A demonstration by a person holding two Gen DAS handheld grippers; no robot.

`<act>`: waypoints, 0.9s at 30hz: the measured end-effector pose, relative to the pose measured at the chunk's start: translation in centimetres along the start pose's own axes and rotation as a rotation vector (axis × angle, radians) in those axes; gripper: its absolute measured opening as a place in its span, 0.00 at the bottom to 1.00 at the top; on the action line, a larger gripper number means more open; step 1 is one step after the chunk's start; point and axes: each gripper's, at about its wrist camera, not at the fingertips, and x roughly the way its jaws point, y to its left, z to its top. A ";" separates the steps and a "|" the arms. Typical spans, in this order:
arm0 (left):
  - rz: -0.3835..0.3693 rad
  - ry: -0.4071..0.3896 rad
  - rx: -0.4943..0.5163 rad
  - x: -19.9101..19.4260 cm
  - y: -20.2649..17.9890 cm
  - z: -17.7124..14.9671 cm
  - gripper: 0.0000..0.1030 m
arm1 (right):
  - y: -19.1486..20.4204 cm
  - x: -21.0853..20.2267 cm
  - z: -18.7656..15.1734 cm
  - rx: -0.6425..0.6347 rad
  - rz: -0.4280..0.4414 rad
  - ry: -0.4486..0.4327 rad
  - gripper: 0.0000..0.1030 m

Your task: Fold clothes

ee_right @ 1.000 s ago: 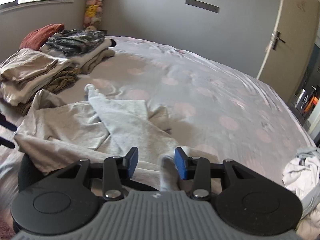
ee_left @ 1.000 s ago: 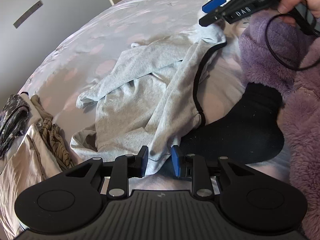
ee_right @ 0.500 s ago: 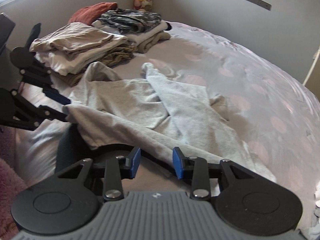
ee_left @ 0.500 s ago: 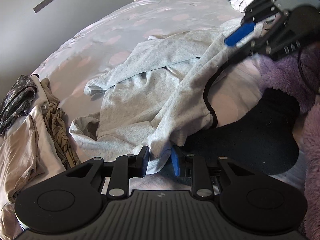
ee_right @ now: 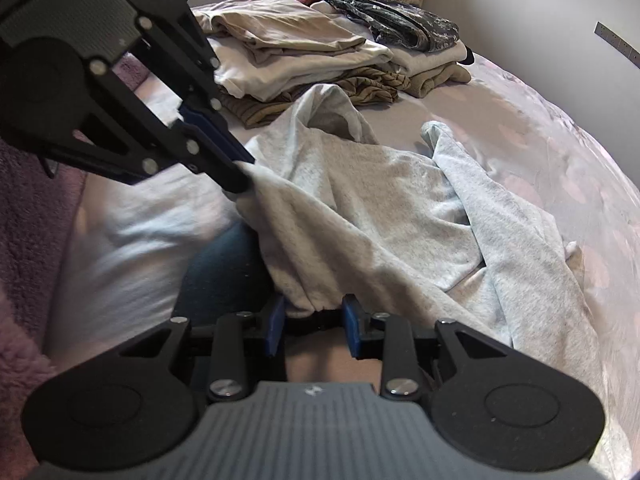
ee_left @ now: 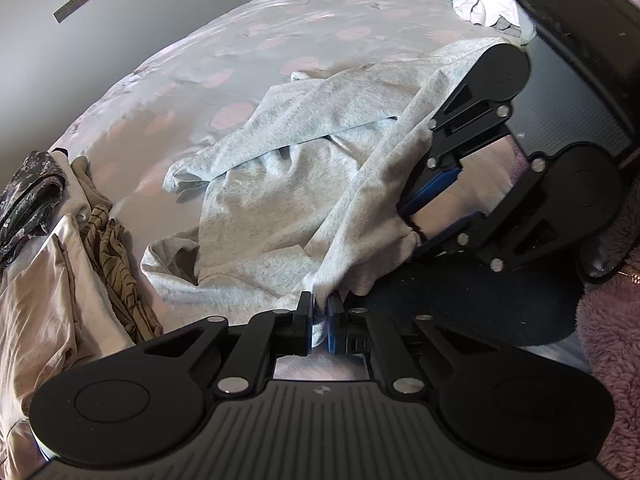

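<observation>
A bed (ee_left: 248,60) with a pale spotted cover is filling most of the room, running up to a plain grey wall. A grey sweatshirt (ee_left: 272,216) is lying crumpled across the near part of it, one sleeve trailing toward the far side. A stack of folded clothes (ee_right: 304,52) is sitting at the head end, just beyond the sweatshirt. A small heap of pale laundry (ee_left: 484,0) is resting at the far corner. The left gripper (ee_left: 319,316) is closing its jaws on a bunched bit of the sweatshirt's hem, the blue pads pinching the cloth between them. The right gripper (ee_right: 313,322) is holding its jaws partly apart around another stretch of the same hem, and I cannot tell whether the pads are pressing on it. The person's fluffy purple sleeve (ee_left: 612,320) is showing at the edge, beside a dark garment (ee_left: 472,300) lying under the hem.
</observation>
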 end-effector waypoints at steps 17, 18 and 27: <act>-0.011 -0.001 0.025 -1.1 0.4 0.4 0.04 | -0.1 -3.0 -0.5 -0.003 -0.088 -0.040 0.04; -0.026 0.002 0.030 -1.3 0.5 0.5 0.04 | 0.0 -3.9 -0.5 -0.022 -0.111 -0.050 0.04; -0.095 0.126 0.226 -1.7 0.1 1.0 0.04 | 3.0 -6.2 -0.6 -0.132 0.021 -0.027 0.04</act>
